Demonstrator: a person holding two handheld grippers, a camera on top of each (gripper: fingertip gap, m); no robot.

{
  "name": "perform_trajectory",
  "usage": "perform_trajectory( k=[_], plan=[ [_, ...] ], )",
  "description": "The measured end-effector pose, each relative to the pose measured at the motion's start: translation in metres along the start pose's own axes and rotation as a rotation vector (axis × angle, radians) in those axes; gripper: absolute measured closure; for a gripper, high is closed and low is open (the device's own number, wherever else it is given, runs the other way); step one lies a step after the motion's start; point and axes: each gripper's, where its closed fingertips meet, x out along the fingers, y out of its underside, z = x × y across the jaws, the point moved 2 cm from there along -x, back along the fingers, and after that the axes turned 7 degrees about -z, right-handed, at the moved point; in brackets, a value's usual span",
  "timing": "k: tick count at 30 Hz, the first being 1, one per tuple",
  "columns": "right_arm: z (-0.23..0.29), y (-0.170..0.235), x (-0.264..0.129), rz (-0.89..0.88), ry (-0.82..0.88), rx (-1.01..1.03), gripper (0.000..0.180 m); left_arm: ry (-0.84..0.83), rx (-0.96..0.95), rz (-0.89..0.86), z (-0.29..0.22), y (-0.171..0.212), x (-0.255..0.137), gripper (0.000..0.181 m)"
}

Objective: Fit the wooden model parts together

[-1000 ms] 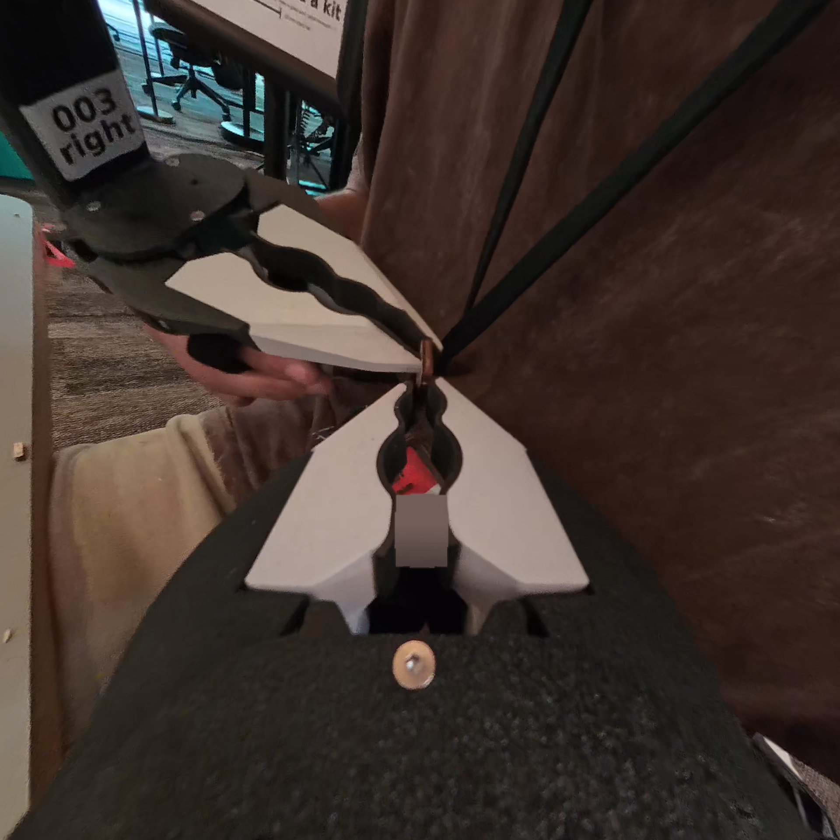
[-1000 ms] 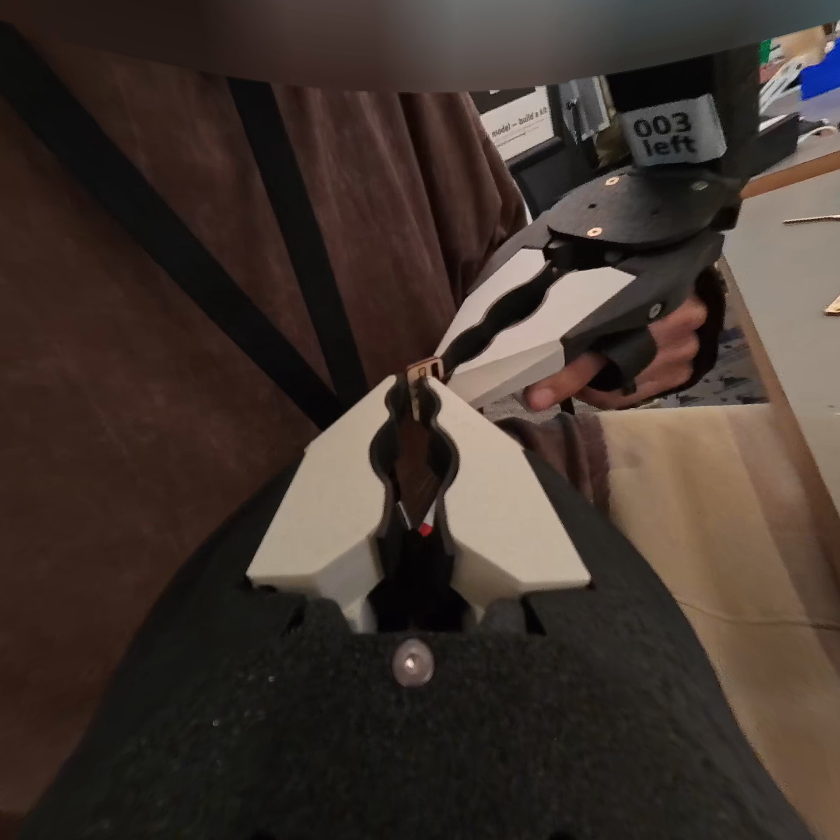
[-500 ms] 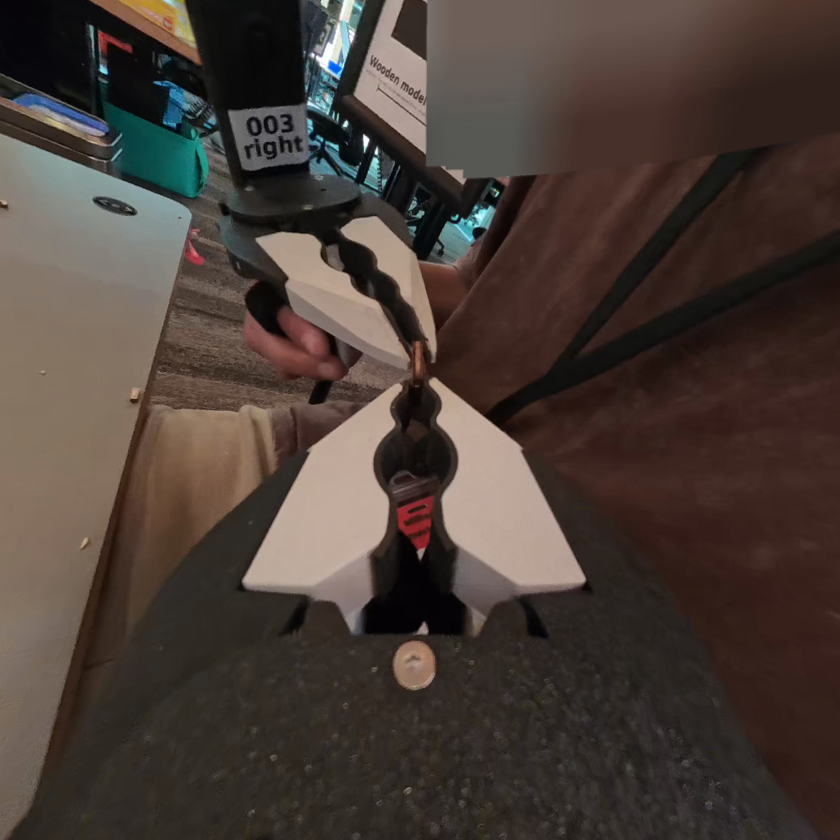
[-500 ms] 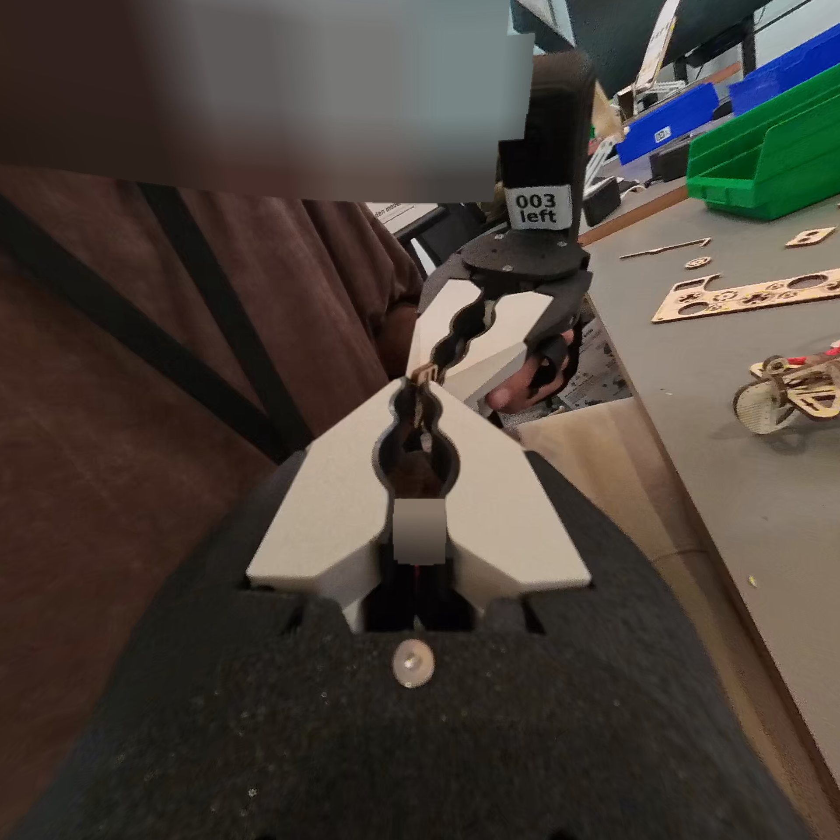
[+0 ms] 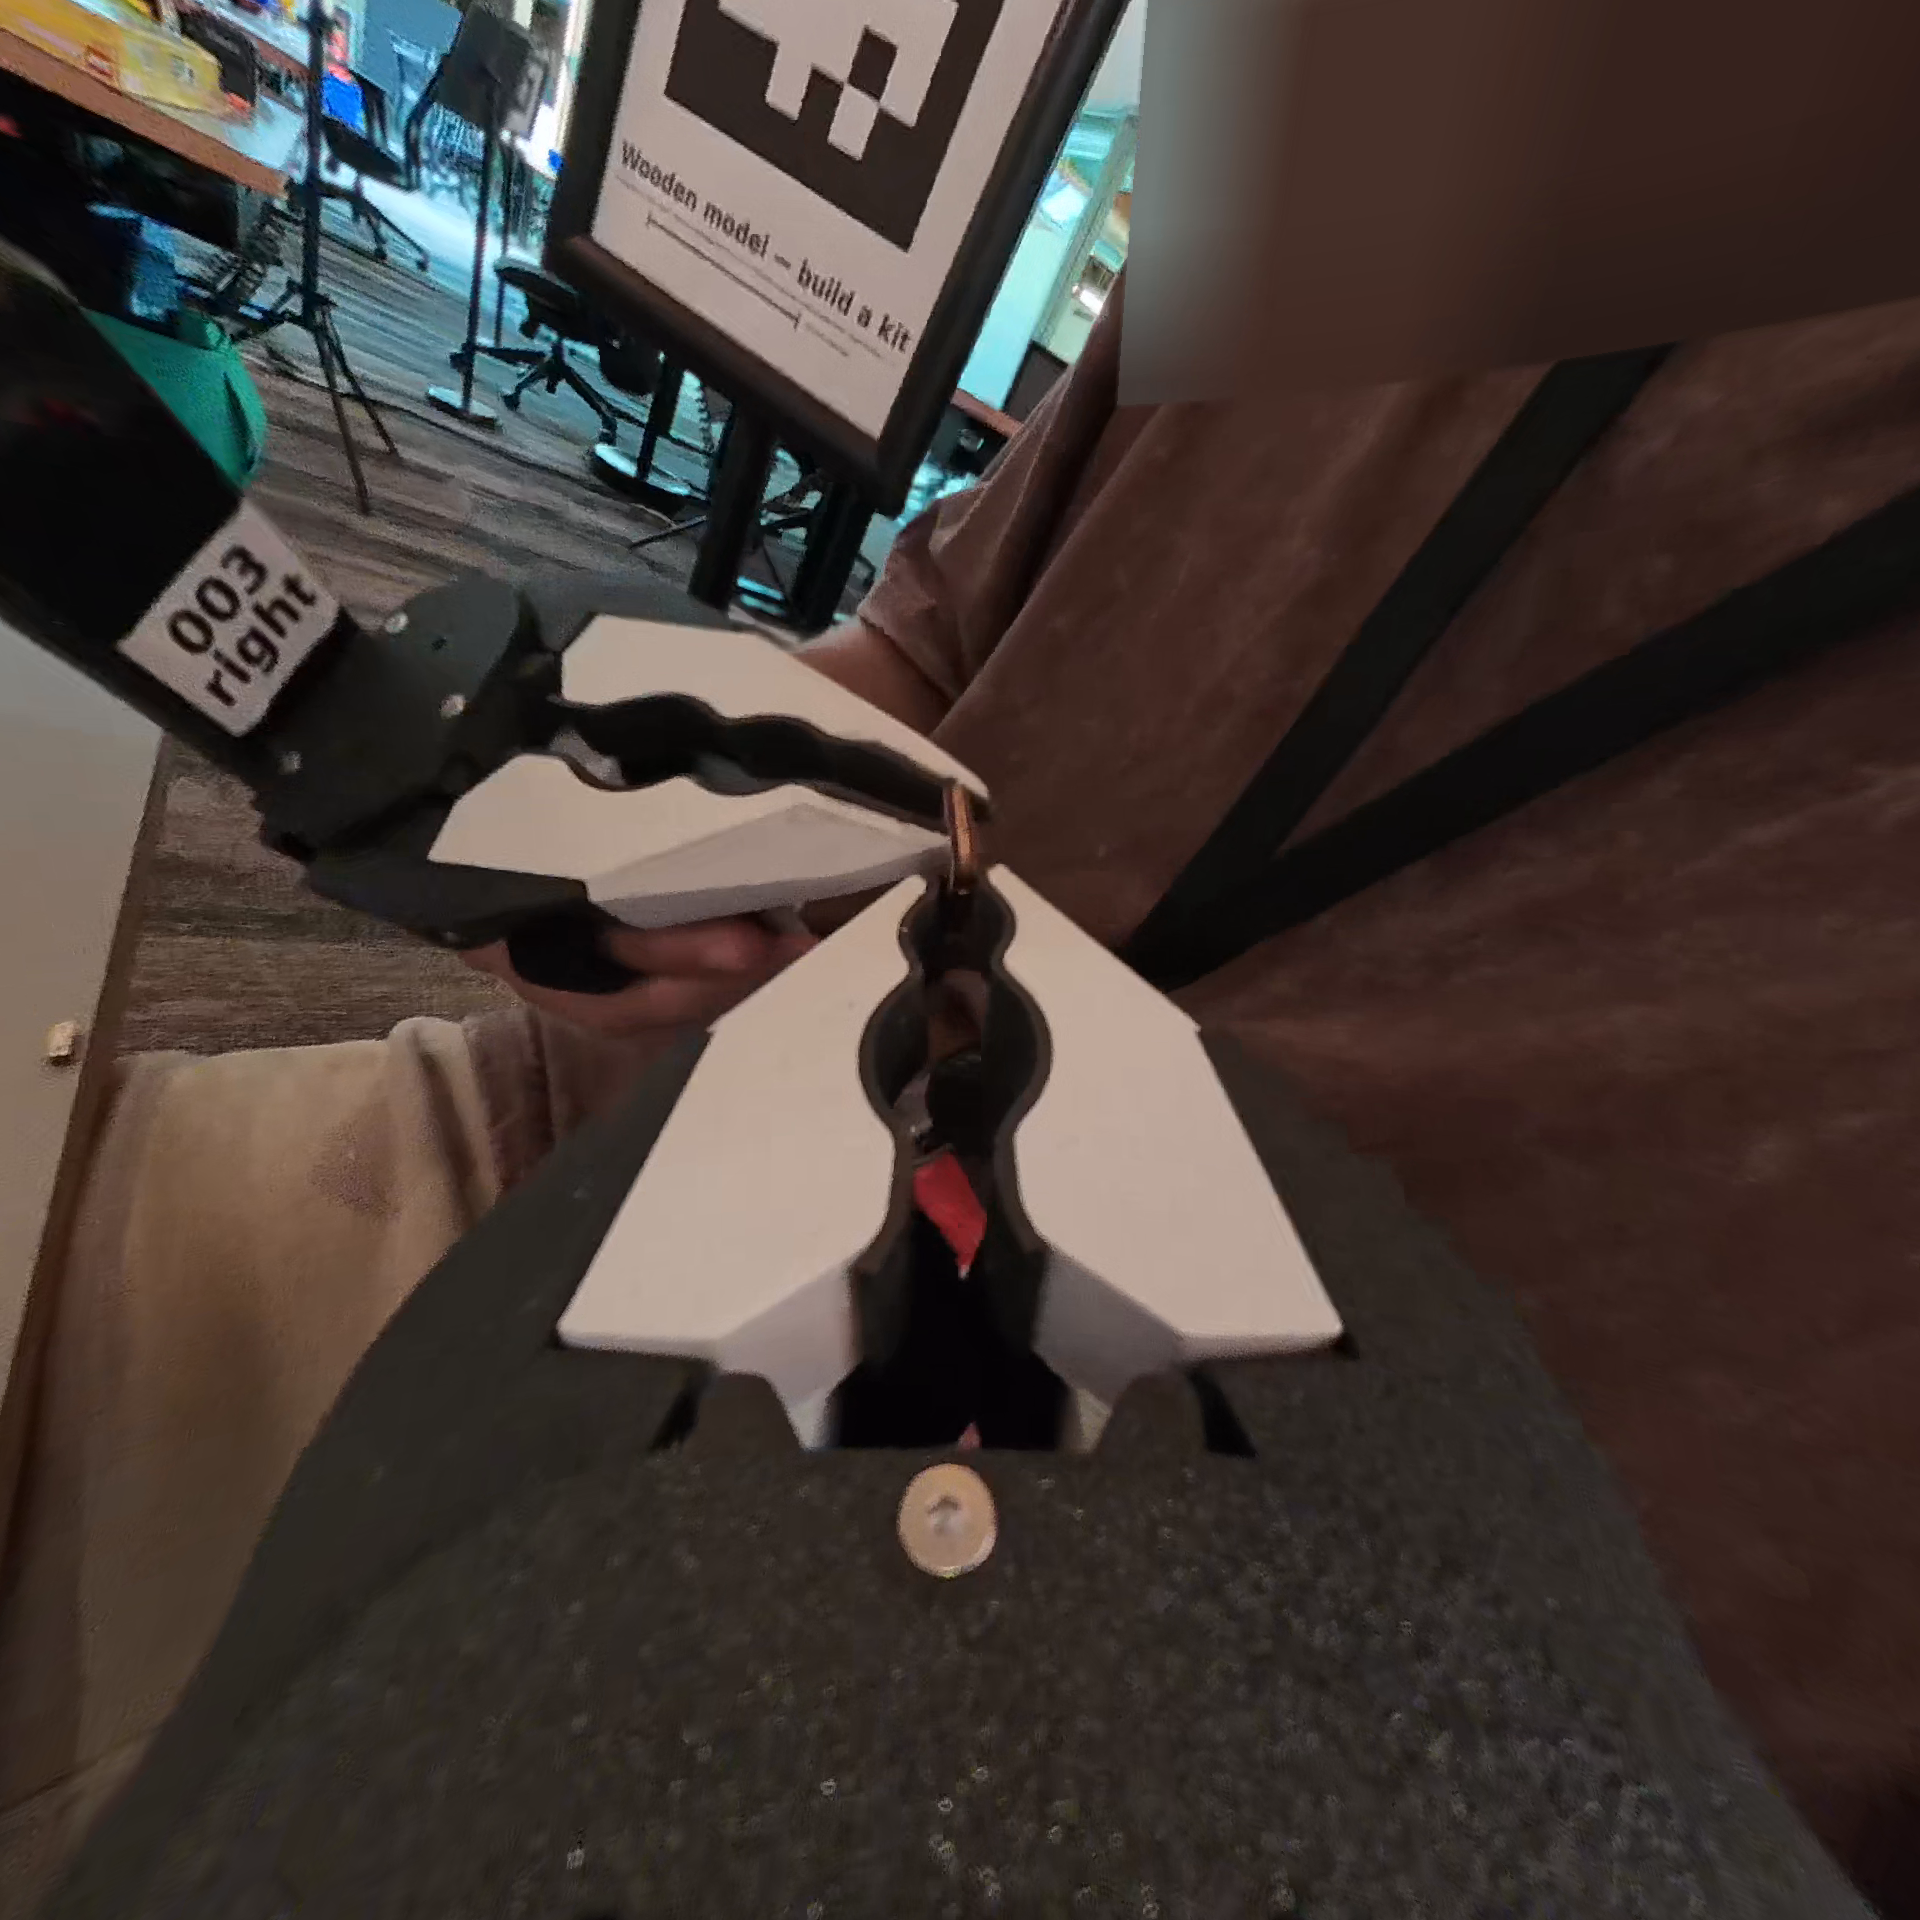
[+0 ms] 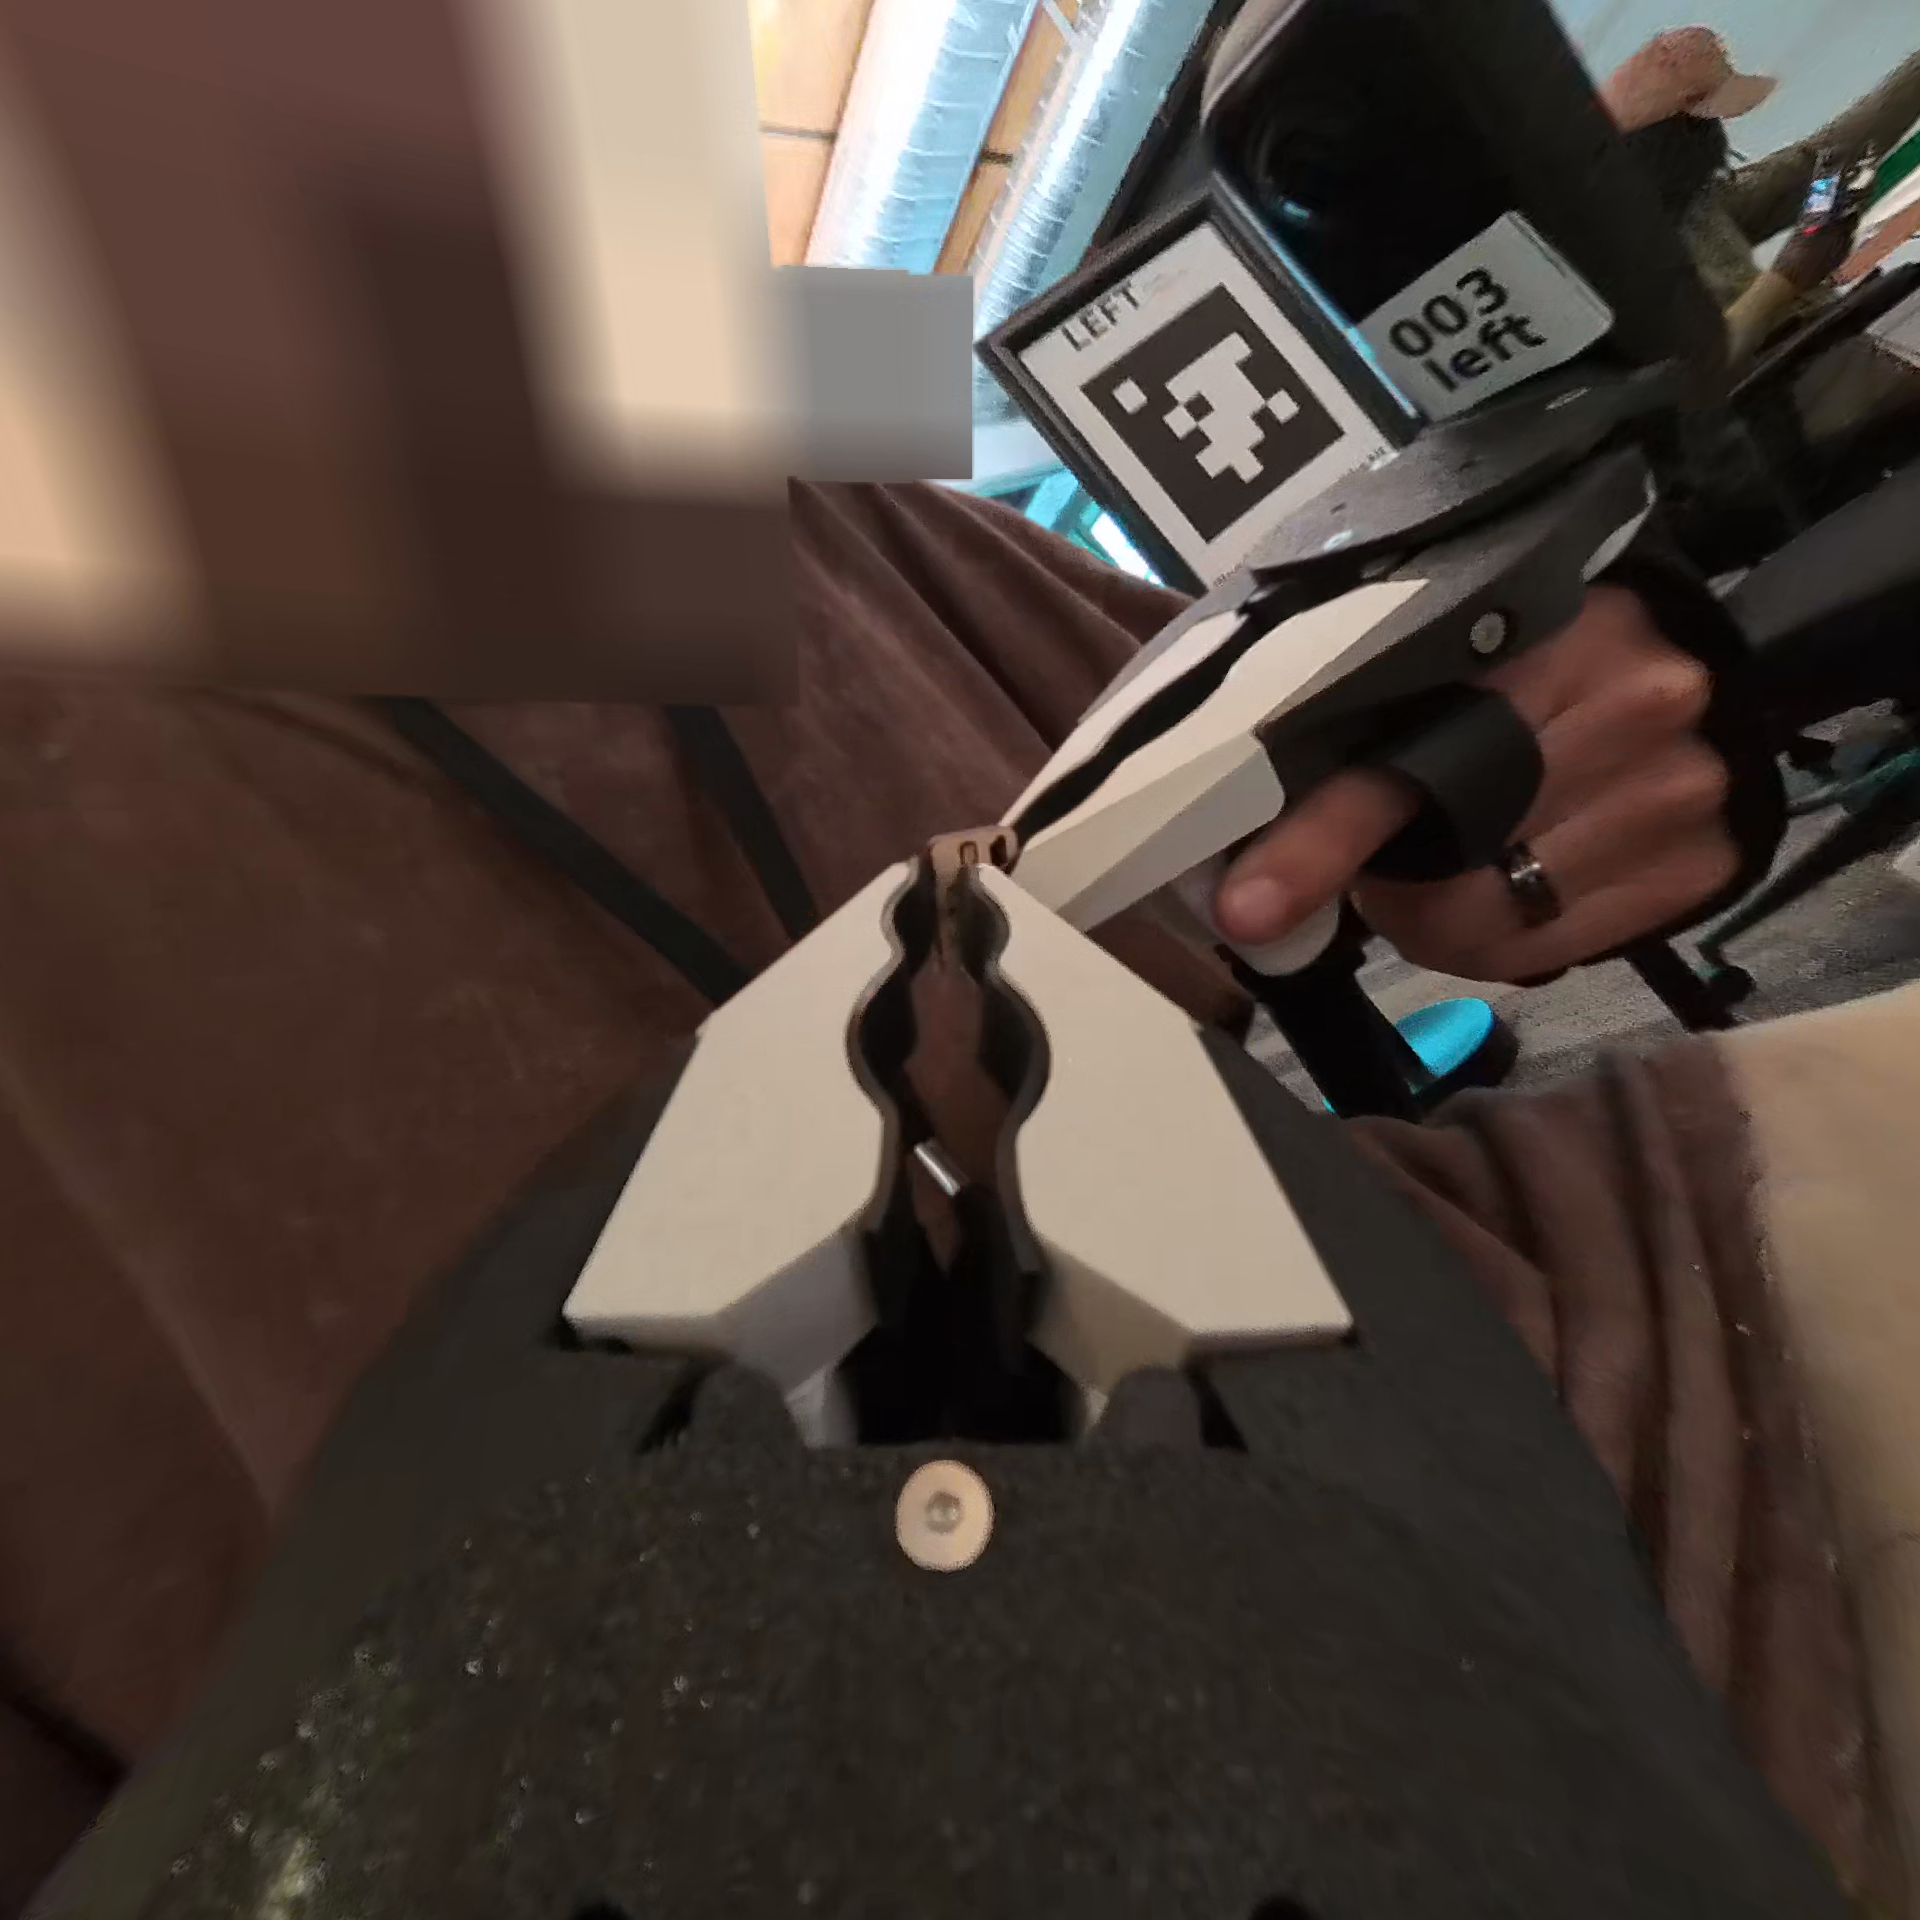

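A small thin wooden part [image 5: 961,844] is held in the air between two gripper tips that meet point to point. My left gripper [image 5: 954,899] is shut on its lower end. My right gripper [image 5: 951,821] reaches in from the left and is shut on its upper end. In the right wrist view the part [image 6: 966,850] shows as a flat tan piece with a small slot. There my right gripper [image 6: 961,883] pinches it from below and my left gripper [image 6: 1013,831] grips it from the right. I cannot tell whether it is one piece or two joined.
The person's brown shirt [image 5: 1558,935] with black straps is close behind the tips, and beige trousers [image 5: 260,1247] lie below. A white table edge [image 5: 62,831] is at the left. A framed sign on a stand [image 5: 831,208] and office chairs stand behind. Only a small space, under 4 cm, lies between the two pairs of fingers.
Both grippers stay shut tip to tip on the part. The pair has turned: the right gripper now lies sideways in the left view, and the right view has tilted up, losing the table.
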Motion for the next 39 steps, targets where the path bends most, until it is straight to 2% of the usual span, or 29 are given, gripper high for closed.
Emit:
perform_trajectory(
  k=[2,5,7,11,15,20,22,25,27,29,35,39],
  plan=[
    [-0.004,-0.007,-0.002,-0.018,0.040,-0.032,0.176,-0.048,-0.003,-0.018,0.004,-0.002,-0.004,0.181],
    [-0.010,-0.026,-0.012,-0.062,0.199,-0.189,0.176,-0.169,-0.046,-0.079,0.021,-0.011,-0.012,0.180],
    [-0.011,-0.034,-0.015,-0.079,0.281,-0.246,0.177,-0.187,-0.117,-0.144,0.027,-0.017,-0.014,0.180],
    [-0.017,-0.039,-0.025,-0.137,0.365,-0.169,0.177,-0.225,-0.202,-0.201,0.039,-0.019,-0.016,0.180],
    [-0.012,-0.043,-0.020,-0.267,0.179,0.133,0.177,-0.167,-0.206,-0.261,0.034,-0.028,-0.013,0.180],
    [-0.004,-0.049,-0.008,-0.384,-0.033,0.303,0.176,-0.041,-0.240,-0.373,0.022,-0.043,-0.012,0.179],
    [-0.005,-0.052,-0.009,-0.410,-0.044,0.316,0.176,-0.037,-0.255,-0.389,0.023,-0.046,-0.012,0.179],
    [-0.019,-0.055,-0.023,-0.354,0.217,0.110,0.177,-0.214,-0.210,-0.317,0.041,-0.036,-0.020,0.180],
    [-0.024,-0.051,-0.031,-0.221,0.431,-0.092,0.177,-0.298,-0.183,-0.247,0.050,-0.027,-0.022,0.180],
    [-0.026,-0.048,-0.036,-0.122,0.572,-0.256,0.178,-0.348,-0.162,-0.186,0.056,-0.019,-0.023,0.180],
    [-0.038,-0.046,-0.045,-0.045,0.744,-0.374,0.177,-0.433,-0.165,-0.129,0.069,-0.010,-0.027,0.179],
    [-0.041,-0.044,-0.043,-0.069,0.715,-0.316,0.173,-0.457,-0.153,-0.113,0.072,-0.008,-0.028,0.179]
  ],
)
